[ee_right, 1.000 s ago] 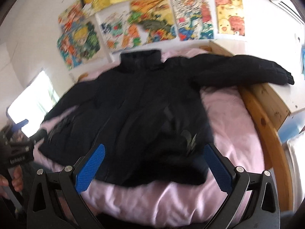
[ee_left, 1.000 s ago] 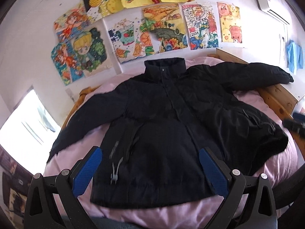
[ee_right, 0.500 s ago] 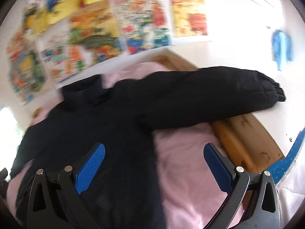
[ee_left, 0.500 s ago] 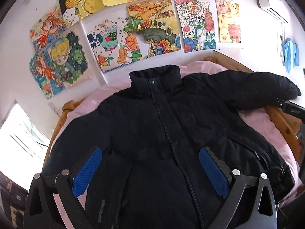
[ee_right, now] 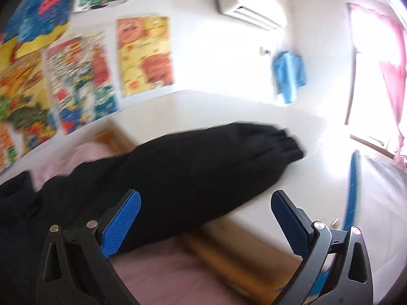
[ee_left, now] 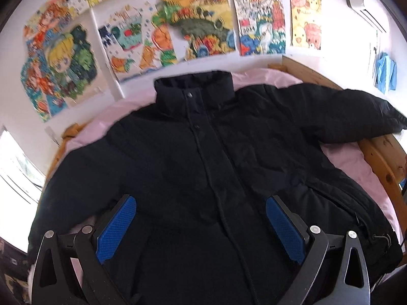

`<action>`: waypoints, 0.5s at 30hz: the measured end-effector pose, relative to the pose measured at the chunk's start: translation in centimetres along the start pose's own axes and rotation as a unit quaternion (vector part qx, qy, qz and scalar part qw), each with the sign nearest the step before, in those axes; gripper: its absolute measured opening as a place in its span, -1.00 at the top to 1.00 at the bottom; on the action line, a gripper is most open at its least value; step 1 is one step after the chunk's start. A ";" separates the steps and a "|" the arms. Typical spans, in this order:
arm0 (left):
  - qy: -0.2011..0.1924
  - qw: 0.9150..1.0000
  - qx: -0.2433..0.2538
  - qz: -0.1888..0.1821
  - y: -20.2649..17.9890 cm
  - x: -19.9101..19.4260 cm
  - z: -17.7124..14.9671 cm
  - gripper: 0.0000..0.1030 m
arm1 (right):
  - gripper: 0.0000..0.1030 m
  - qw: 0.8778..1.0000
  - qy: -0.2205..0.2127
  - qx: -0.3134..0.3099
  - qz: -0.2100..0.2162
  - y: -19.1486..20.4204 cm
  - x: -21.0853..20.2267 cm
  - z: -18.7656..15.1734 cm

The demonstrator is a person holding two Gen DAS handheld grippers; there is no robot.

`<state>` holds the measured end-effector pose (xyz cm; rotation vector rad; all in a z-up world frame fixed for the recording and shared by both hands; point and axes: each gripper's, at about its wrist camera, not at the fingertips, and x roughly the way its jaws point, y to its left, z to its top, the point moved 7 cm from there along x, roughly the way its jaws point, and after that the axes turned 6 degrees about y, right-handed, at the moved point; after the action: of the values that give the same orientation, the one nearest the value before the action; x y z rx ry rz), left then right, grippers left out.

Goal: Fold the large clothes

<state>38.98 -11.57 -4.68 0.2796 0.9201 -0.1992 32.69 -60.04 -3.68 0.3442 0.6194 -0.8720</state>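
A large black padded jacket (ee_left: pixel 203 167) lies face up on a pink bed sheet (ee_left: pixel 356 162), collar toward the wall and both sleeves spread out. My left gripper (ee_left: pixel 201 226) is open and empty, hovering over the jacket's lower front. Its right sleeve (ee_right: pixel 203 167) stretches across the wooden bed rail onto a white surface, with the elastic cuff (ee_right: pixel 287 142) at the far end. My right gripper (ee_right: pixel 206 221) is open and empty, just above the sleeve's middle. The right wrist view is blurred by motion.
A wooden bed frame (ee_left: pixel 381 157) borders the right side and shows in the right wrist view (ee_right: pixel 229 249). Colourful drawings (ee_left: pixel 193 20) cover the wall behind. A blue cloth (ee_right: pixel 290 73) hangs on the wall beneath an air conditioner (ee_right: pixel 249 2). A bright window (ee_left: pixel 15 167) is left.
Both grippers moved forward over the bed. The left came closer to the jacket's front. The right swung right, from the jacket's hem toward the outstretched sleeve.
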 end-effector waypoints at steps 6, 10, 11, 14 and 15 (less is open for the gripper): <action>0.019 1.000 -0.017 -0.010 -0.8 2.4 0.7 -1.00 | -0.59 0.997 0.053 0.045 -0.039 -4.2 4.9 2.7; 0.016 1.000 -0.019 -0.008 -0.9 2.4 0.8 -1.00 | -0.58 0.994 0.071 0.071 -0.050 -5.6 7.0 3.4; 0.015 1.000 -0.018 -0.007 -0.9 2.4 0.8 -1.00 | -0.58 0.993 0.073 0.072 -0.052 -5.7 7.4 3.5; 0.014 1.000 -0.015 -0.004 -0.9 2.4 0.8 -1.00 | -0.58 0.992 0.092 0.072 -0.051 -5.6 9.4 3.8; 0.014 1.000 -0.015 -0.003 -0.8 2.4 0.9 -1.00 | -0.58 0.991 0.097 0.073 -0.050 -5.5 9.9 3.7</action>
<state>40.82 -12.76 -6.25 0.2523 0.9501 -0.1880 34.44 -71.26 -7.23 0.5372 0.7596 -0.9901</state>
